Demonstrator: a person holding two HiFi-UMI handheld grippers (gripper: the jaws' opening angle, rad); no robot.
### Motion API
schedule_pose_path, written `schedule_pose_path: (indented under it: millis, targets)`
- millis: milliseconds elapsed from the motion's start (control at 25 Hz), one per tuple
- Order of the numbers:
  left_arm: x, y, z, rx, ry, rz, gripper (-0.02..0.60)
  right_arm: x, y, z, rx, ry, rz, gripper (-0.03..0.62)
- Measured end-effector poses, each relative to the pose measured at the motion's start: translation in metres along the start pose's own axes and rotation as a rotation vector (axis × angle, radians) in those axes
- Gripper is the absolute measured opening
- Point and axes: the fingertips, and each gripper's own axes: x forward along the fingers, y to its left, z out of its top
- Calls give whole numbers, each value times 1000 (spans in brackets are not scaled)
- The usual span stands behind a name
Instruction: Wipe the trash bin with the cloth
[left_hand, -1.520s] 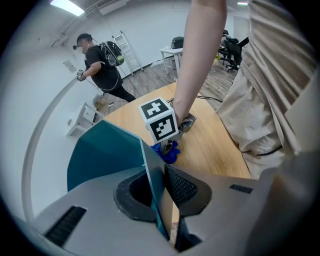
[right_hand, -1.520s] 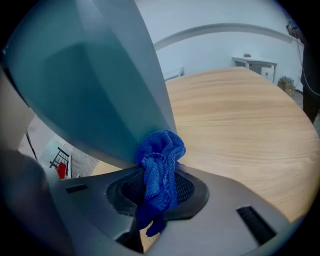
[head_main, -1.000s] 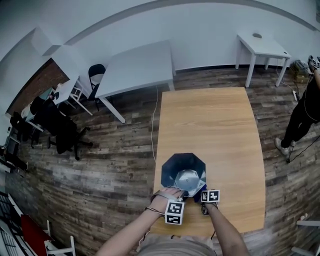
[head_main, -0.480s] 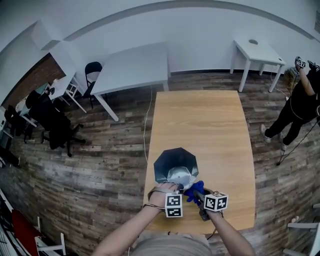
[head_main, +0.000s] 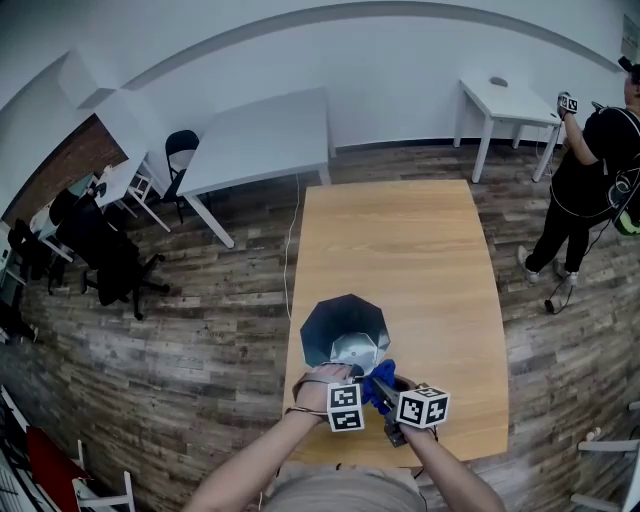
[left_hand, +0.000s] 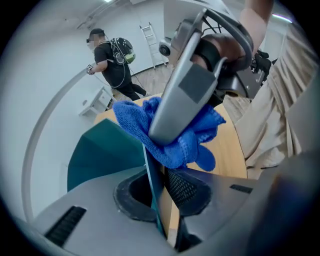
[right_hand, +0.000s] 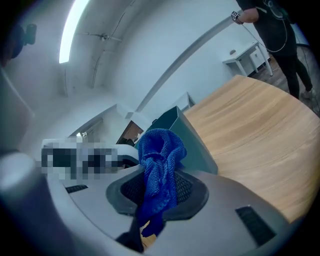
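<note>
Bin (head_main: 338, 322) stands mouth-up near the counter's (head_main: 420, 240) near edge, toward its left corner. You have it pinned: your left gripper (left_hand: 161, 197) is closed on the thin wall at the rim nearest you, one jaw inside and one outside. That grip looks meant to stop a light bin sliding or tipping once you press on it. Your right gripper (right_hand: 155, 195) is clamped on the blue cloth (right_hand: 159, 150), with a bunched wad pushing out past the jaw tips and a tail hanging below. Held that way, fabric rather than gripper should meet the wall. The cloth sits right over the near rim, just beside your left gripper; whether it touches the edge I cannot tell. With both grippers crowded at one spot, start the wipe away from the clamped stretch.
</note>
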Motion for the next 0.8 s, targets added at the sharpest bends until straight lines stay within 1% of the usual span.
schedule_pose_path:
  millis: [120, 240, 440, 640, 800]
  targets:
    - [0, 0, 0, -5, -15, -13, 54, 10, -8, -9, -5, 17, -19, 77]
    - [3, 1, 1, 7, -28, -35, 54, 20, -22, -18, -18, 41, -34, 77]
    - [5, 3, 6, 9, -52, -57, 51, 37, -49, -36, -60, 110, -64, 77]
    - [5, 4, 7, 18, -68, -68, 51, 70, -87, -73, -50, 200, -118, 77]
    - [6, 2, 7, 26, -74, -65, 51, 97, -119, -105, -37, 288, -183, 77]
